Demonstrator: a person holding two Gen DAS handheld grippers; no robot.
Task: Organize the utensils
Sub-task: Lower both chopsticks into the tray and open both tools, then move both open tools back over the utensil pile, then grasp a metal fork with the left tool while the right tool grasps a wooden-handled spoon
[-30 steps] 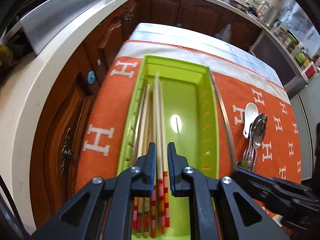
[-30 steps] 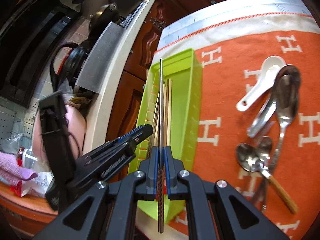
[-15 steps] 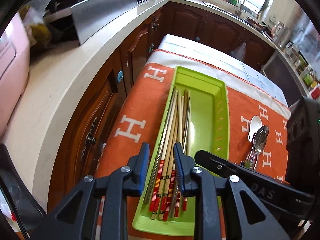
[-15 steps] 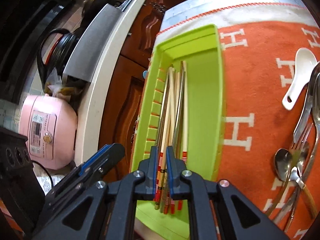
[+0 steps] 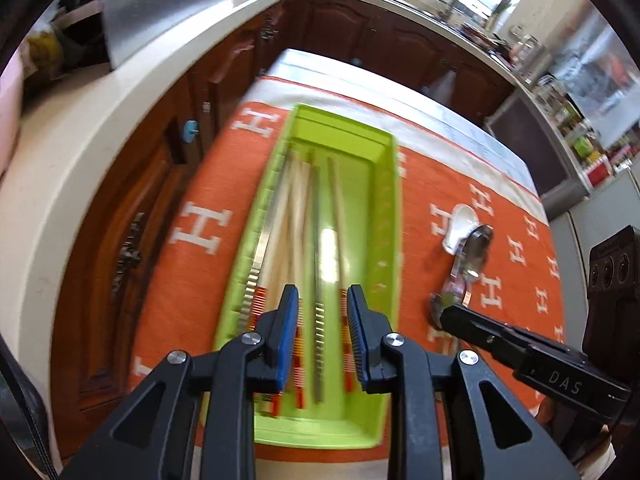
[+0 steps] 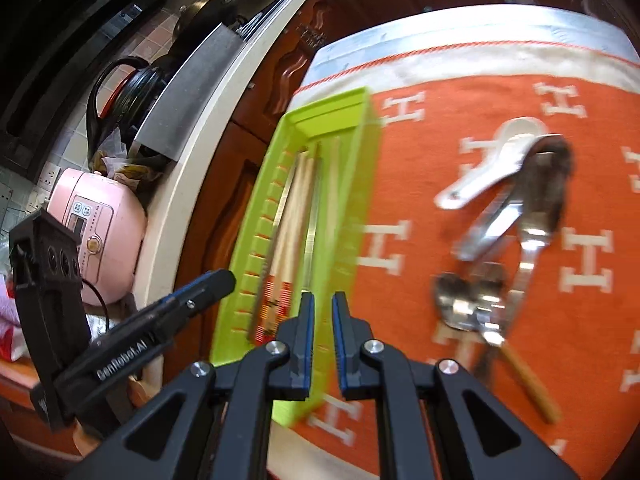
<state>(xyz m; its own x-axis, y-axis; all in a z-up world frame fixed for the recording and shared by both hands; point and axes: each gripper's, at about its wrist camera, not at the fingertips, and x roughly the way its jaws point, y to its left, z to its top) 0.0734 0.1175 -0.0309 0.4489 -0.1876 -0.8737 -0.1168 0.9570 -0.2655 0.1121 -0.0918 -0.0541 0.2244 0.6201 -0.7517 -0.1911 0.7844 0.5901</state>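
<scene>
Hovering with jaws apart and empty above the green tray holding the chopsticks, both the left gripper and right gripper risk scattering the tangled spoons on the cloth if one is snagged carelessly.

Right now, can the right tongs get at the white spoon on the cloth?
Probably yes. The right tongs are empty, slightly parted, over the green tray's edge. The white spoon lies open on the orange cloth; only its handle end tucks under the metal spoons.
</scene>
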